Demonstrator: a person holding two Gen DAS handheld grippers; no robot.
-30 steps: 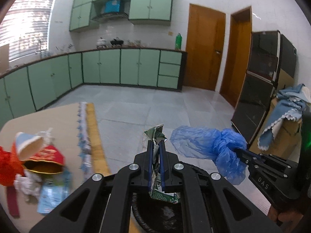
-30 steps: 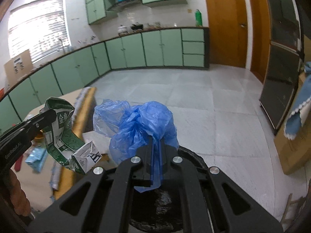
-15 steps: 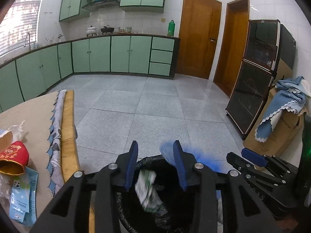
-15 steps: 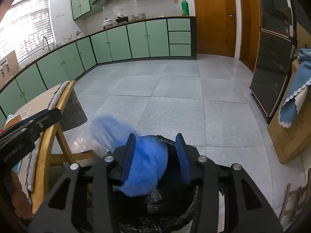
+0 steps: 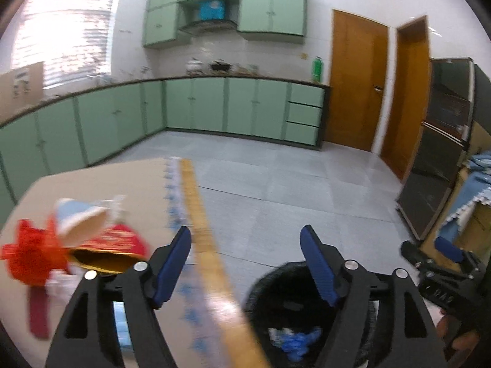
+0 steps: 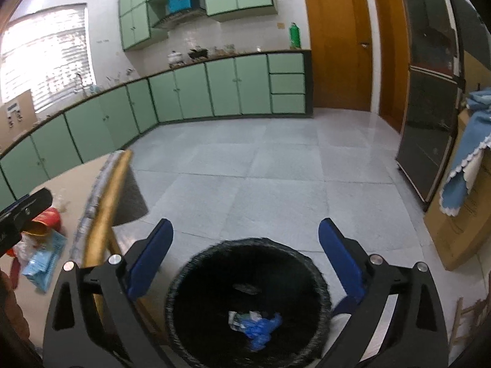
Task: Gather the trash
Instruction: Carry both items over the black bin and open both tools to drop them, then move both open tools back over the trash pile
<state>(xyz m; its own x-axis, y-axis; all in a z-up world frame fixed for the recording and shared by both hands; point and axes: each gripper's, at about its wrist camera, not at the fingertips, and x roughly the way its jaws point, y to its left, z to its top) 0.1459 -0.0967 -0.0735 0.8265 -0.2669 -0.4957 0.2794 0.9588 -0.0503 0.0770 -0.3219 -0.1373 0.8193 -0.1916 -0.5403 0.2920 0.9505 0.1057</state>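
Trash left on the table, both grippers empty over the bin.

Still to collect: red cup (image 5: 106,247) on its side, paper cone (image 5: 78,224) across it, red wrapper (image 5: 26,259), blue packet (image 6: 41,262), all heaped near the table (image 5: 101,184) edge. Probably light, thin, crushable; best pinched at a rim or a loose fold, gently. In the bin (image 6: 196,263): blue bag (image 6: 260,326) and carton. Left gripper (image 5: 245,265) and right gripper (image 6: 245,260) just opened, jaws spread, nothing between.

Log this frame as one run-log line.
left tool: open, empty, jaws just opened | right tool: open, empty, jaws just opened | black-lined round bin: blue plastic bag inside | table: red trash remains
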